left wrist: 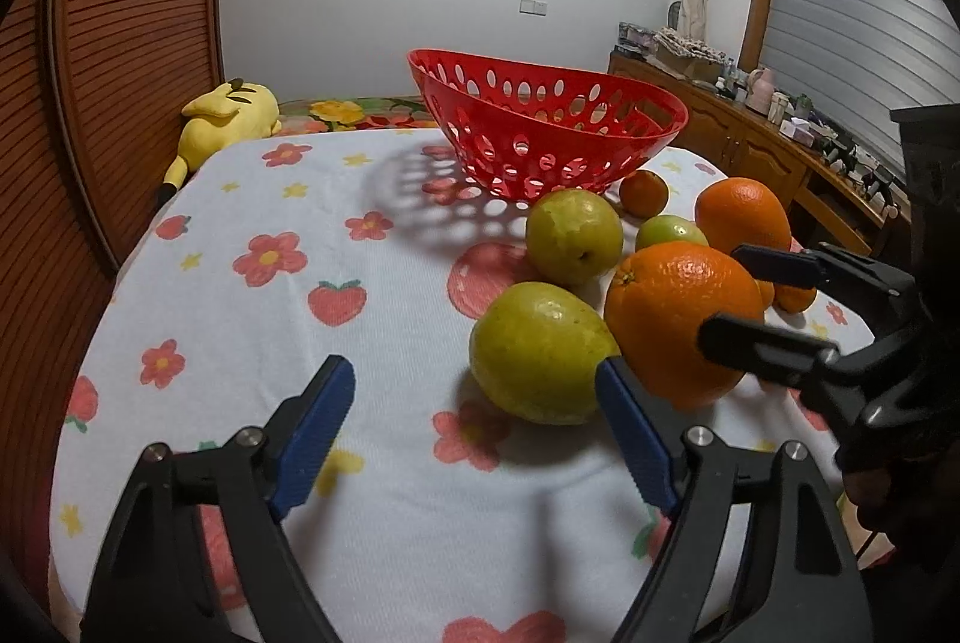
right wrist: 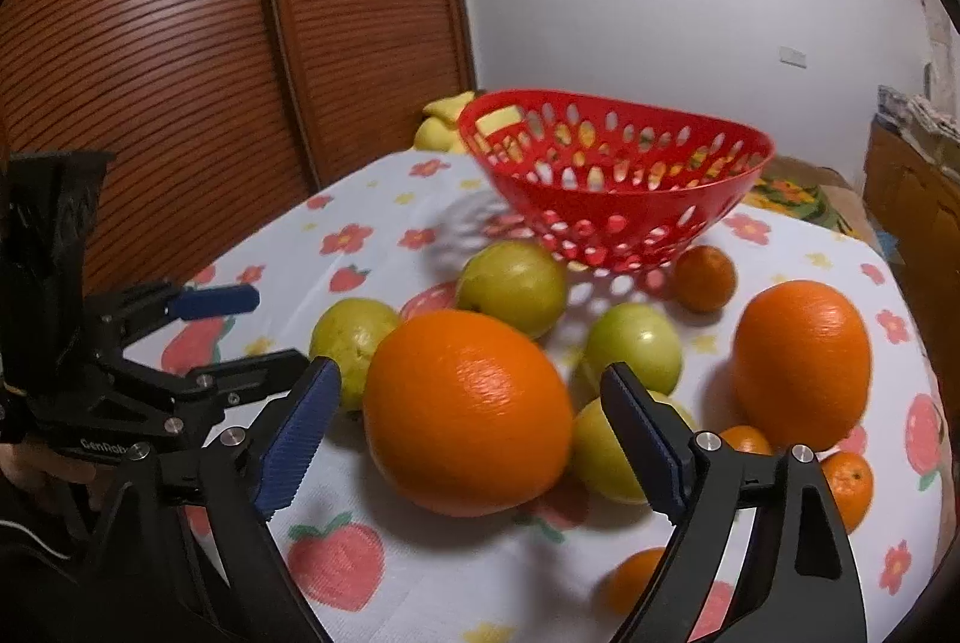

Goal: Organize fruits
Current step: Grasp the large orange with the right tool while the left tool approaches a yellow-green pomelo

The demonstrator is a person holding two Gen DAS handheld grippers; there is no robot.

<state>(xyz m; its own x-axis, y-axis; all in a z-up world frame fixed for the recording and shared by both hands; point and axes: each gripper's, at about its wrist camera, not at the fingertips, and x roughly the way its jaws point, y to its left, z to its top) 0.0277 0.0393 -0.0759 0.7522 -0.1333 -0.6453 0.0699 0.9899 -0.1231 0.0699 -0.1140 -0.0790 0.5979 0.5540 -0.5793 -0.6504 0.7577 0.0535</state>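
A red perforated basket (left wrist: pixel 543 127) stands empty at the back of the table, also in the right wrist view (right wrist: pixel 618 187). In front of it lie several fruits: two large oranges (left wrist: pixel 675 319) (left wrist: pixel 743 214), yellow-green pears (left wrist: pixel 537 352) (left wrist: pixel 573 235), a green apple (left wrist: pixel 669 230) and small mandarins (left wrist: pixel 643 192). My left gripper (left wrist: pixel 474 373) is open and empty, its right finger beside the near pear. My right gripper (right wrist: pixel 471 379) is open, its fingers on either side of the near large orange (right wrist: pixel 468 412), apart from it. It also shows in the left wrist view (left wrist: pixel 750 295).
The table wears a white cloth with flowers and strawberries (left wrist: pixel 270 283). A yellow plush toy (left wrist: pixel 225 115) lies past the far left edge. Wooden louvred doors (right wrist: pixel 180 43) stand at the left. A cluttered sideboard (left wrist: pixel 780 127) runs along the right.
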